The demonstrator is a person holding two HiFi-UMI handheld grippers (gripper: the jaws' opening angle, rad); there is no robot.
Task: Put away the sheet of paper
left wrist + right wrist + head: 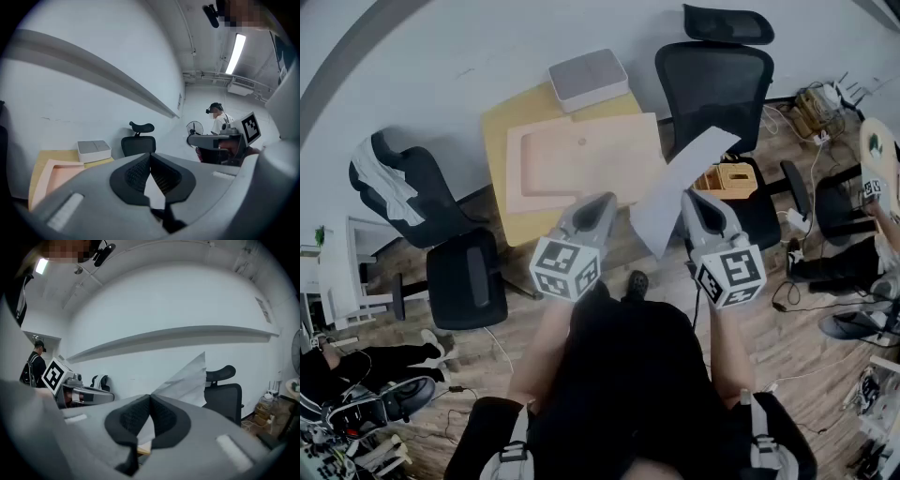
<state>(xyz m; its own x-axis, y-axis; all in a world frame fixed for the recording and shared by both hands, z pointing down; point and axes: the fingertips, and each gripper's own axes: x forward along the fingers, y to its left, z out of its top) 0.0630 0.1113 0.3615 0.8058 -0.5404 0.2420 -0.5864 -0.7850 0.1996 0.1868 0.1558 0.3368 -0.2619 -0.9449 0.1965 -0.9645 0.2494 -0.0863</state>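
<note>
Two grippers are raised short of the table. The right gripper [690, 195] is clamped on the white sheet of paper [680, 183], keeping it aloft for carrying. The left gripper [605, 199] is closed on nothing, seemingly spare. Beyond, a shallow pink tray [572, 164] on the yellow table [500, 141] looks the likely destination.

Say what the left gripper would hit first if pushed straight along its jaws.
Probably the black office chair; the left gripper aims at it, with the yellow table lower left, though depth is unclear.
</note>
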